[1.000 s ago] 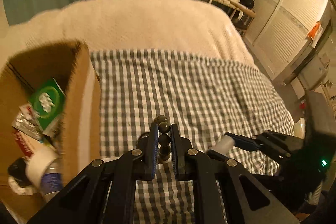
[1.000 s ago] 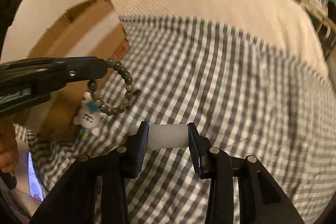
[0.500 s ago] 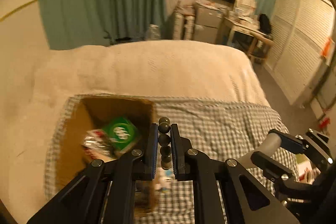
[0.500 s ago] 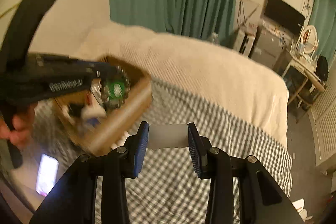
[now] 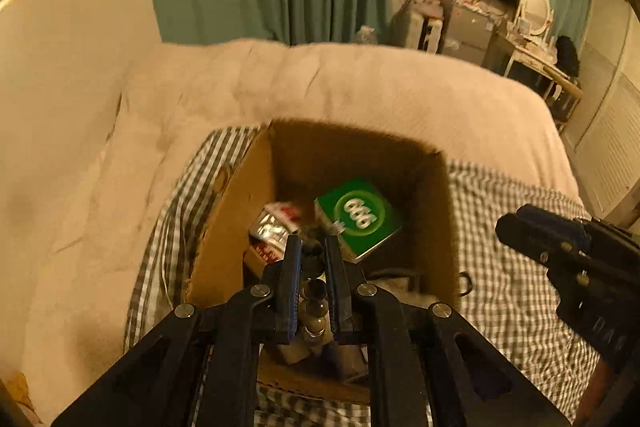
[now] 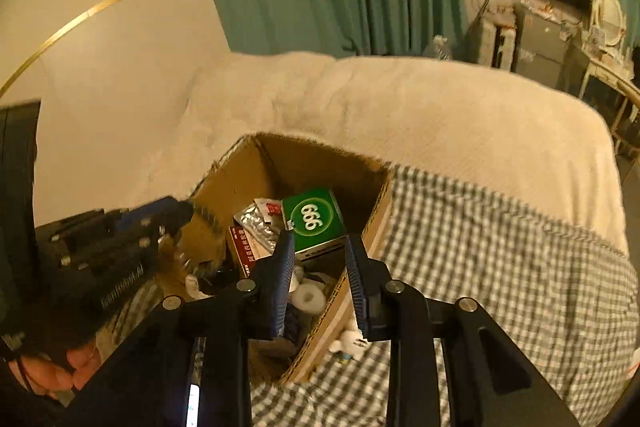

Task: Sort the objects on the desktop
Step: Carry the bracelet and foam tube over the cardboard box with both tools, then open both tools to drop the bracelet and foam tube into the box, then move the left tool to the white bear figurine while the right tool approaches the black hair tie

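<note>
Left gripper (image 5: 312,259) pinches the bead bracelet (image 5: 314,311) over the cardboard box (image 5: 240,195).
We release only above the interior; the right gripper (image 6: 318,259) appears spread and empty.

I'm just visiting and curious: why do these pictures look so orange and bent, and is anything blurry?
Both views have warm, dim indoor light and fisheye bending with dark corners. Left wrist view: the cardboard box interior is shadowed, the green packet slightly smeared. Right wrist view: the left gripper is motion-blurred.
</note>
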{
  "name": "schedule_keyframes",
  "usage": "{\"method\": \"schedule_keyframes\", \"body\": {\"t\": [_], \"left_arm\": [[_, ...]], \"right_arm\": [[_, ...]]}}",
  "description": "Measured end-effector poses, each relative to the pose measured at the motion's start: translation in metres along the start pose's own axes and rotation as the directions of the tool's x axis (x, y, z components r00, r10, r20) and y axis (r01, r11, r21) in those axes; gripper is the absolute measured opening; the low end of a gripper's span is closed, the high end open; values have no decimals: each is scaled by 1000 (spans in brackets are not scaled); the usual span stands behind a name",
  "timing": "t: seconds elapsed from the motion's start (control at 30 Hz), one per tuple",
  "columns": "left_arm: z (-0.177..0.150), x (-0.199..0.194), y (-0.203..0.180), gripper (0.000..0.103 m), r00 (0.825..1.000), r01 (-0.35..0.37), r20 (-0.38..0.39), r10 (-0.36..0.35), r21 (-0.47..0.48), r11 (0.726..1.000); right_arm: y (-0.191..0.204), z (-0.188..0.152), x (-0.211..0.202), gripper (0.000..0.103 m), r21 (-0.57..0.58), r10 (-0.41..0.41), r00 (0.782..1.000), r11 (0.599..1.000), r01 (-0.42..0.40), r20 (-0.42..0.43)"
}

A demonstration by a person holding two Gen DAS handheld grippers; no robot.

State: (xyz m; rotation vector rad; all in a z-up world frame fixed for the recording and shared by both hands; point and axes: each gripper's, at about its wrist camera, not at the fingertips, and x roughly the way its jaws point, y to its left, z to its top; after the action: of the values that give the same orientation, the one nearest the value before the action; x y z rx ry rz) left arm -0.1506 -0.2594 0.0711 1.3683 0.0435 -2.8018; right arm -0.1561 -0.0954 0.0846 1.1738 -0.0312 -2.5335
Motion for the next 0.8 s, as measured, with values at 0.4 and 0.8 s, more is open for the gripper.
{"method": "schedule_keyframes", "body": {"t": [0.4, 0.8], "left_arm": [[-9, 8, -18, 86, 997, -62, 54, 57, 91, 994], [-11, -83, -117, 94, 973, -52, 231, -8, 252, 966]], "right_arm": [[-36, -15, 34, 42, -43, -17, 999, 999, 15, -42], [-74, -23, -58, 42, -18, -85, 995, 996, 86, 61]]}}
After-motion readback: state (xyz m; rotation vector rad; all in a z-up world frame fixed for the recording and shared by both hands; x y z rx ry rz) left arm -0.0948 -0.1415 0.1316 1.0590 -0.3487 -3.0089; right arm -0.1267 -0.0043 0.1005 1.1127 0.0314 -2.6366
